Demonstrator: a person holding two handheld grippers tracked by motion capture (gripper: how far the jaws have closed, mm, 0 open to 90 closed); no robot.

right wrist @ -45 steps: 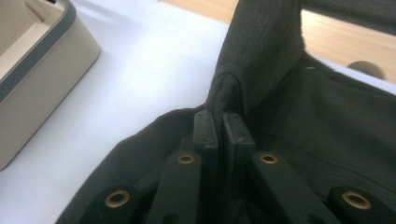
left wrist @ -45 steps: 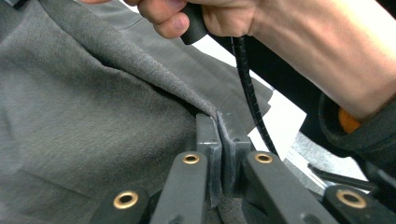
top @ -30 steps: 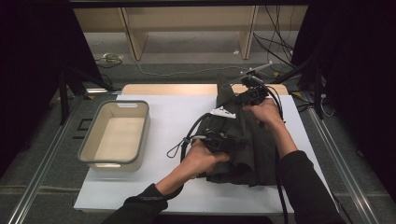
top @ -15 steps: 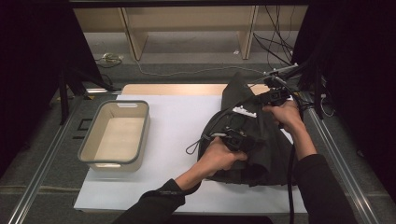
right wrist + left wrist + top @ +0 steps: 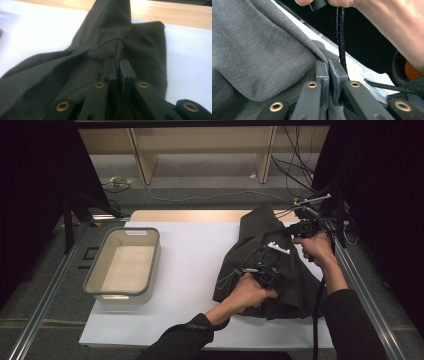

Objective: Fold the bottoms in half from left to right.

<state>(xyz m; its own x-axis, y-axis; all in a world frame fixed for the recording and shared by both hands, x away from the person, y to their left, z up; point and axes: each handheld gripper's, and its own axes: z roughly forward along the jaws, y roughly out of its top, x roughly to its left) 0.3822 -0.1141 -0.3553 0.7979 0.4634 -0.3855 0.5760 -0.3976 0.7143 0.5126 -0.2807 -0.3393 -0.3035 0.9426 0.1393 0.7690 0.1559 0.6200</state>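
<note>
Biggest thing first: one white table [image 5: 190, 270], w/ a wooden strip along its far edge. On its right half lies one dark grey garment [image 5: 260, 250], bunched and partly lifted, its far end pulled up into a peak toward the back right corner. I read that peak as the result of my R pull: I've got the cloth pinched so I can drag or spread it, prob. to straighten or fold it. Next in size, one grey tub [image 5: 122, 265] on the table's left side, well apart from the garment, nothing in it; my guess is it's where the cloth ends up, but I can't confirm. Then my two forearms, dark sleeves, coming in from the near edge. Two grippers: the left gripper [image 5: 328, 72] sits low on the garment's near-middle part, jaws clamped tight on a fold or hem of grey fabric, which runs right up between the pads in the left gripper view. The right gripper [image 5: 117, 65] is at the far right end of the garment, jaws likewise closed on a seam ridge where the cloth gathers, seen in the right gripper view. Holding at two spaced points keeps the fabric under tension btw. them so it doesn't slump. One small white tag [image 5: 278, 247] shows on the cloth near my right hand [image 5: 315, 247].
</note>
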